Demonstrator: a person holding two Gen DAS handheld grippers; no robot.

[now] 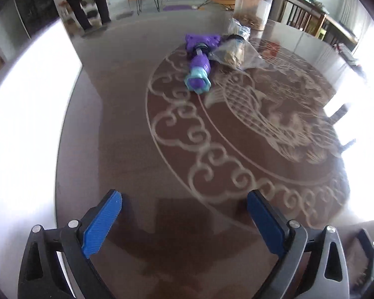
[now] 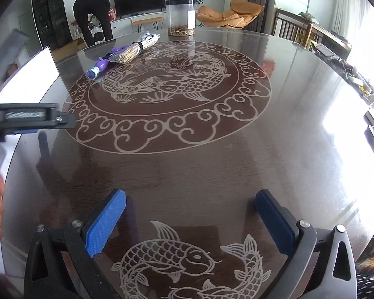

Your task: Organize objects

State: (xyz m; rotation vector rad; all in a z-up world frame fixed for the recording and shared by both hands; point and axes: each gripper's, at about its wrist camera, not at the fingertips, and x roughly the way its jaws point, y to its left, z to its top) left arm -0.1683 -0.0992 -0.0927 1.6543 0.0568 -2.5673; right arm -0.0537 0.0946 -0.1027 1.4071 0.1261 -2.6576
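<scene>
Glossy carp-patterned table (image 2: 187, 154) holds a clear jar (image 2: 181, 17), label unreadable.

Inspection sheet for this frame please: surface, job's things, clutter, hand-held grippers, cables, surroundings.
Surface: round dark table, glossy, fish pattern.
Job's things: purple toy lying beside clear bag; clear jar upright behind them.
Clutter: nothing seen.
Grippers: left hand-held gripper open, empty; right hand-held gripper open, empty, both above bare table.
Cables: nothing seen.
Surroundings: person bending over, television, orange chair.
</scene>
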